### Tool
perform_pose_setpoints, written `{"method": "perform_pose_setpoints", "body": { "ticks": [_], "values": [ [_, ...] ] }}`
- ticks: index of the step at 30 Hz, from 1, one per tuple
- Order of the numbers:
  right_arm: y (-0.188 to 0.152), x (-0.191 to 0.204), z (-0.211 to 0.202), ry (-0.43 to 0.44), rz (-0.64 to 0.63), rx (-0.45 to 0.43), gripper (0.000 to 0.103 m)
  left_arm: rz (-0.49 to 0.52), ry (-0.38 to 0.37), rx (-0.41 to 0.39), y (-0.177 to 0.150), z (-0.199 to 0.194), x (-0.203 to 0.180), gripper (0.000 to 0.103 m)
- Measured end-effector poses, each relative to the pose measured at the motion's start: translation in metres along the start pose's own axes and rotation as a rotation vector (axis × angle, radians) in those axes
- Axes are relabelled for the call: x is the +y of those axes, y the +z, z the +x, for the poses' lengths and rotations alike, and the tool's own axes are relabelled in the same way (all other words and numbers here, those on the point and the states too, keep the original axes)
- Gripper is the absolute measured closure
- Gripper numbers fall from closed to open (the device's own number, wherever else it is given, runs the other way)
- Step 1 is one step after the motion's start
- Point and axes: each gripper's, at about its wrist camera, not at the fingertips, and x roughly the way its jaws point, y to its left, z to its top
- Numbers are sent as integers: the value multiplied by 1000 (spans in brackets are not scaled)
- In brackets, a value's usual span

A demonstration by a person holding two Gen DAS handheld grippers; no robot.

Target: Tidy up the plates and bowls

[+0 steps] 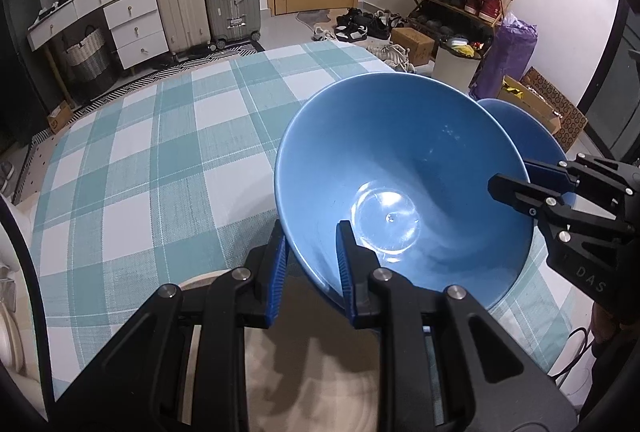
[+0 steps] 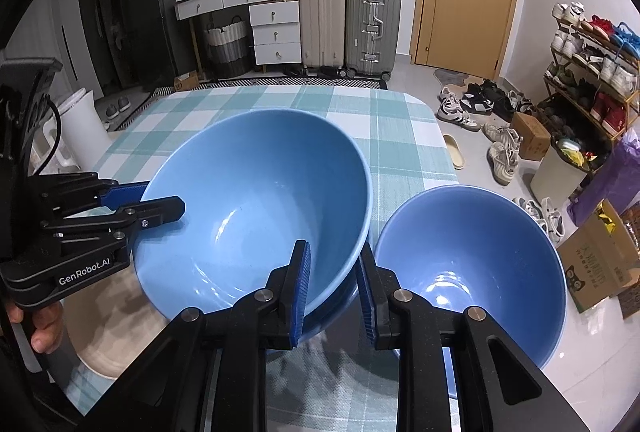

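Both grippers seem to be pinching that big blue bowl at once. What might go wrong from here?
The large blue bowl is held only by its rim, by the left gripper and the right gripper, so it might slip or tip. The small blue bowl sits right beside it near the table edge; a bump could knock it off.

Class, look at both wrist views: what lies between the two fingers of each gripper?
In both views, the large blue ceramic bowl's rim: left gripper straddles its near edge, right gripper the edge beside the smaller blue bowl.
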Motion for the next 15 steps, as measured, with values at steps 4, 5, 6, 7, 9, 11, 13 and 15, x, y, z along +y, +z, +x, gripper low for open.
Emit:
{"method": "perform_pose_setpoints", "body": {
  "ticks": [4, 5, 6, 7, 9, 11, 13, 15],
  "values": [
    [0, 3, 3, -6, -5, 6, 80, 15, 19, 3, -2, 2, -5, 83],
    [-1, 2, 3, -5, -5, 8, 80, 17, 22, 3, -2, 2, -5, 83],
    [-1, 3, 4, -7, -7, 8, 80, 19, 26, 4, -2, 3, -5, 83],
    [-1, 3, 5, -9, -11, 11, 80, 21, 28, 5, -2, 3, -5, 83],
    [-1, 2, 5, -8, -11, 13, 79, 25, 32, 11, -2, 5, -5, 83],
    [-2, 3, 6, -8, -15, 16, 79, 25, 33, 18, -3, 7, -4, 83],
    [-3, 3, 7, -11, -21, 17, 79, 25, 36, 24, -4, 9, -4, 83],
    [-4, 3, 9, -15, -26, 23, 79, 24, 40, 30, -5, 12, -3, 83]
  ]
}}
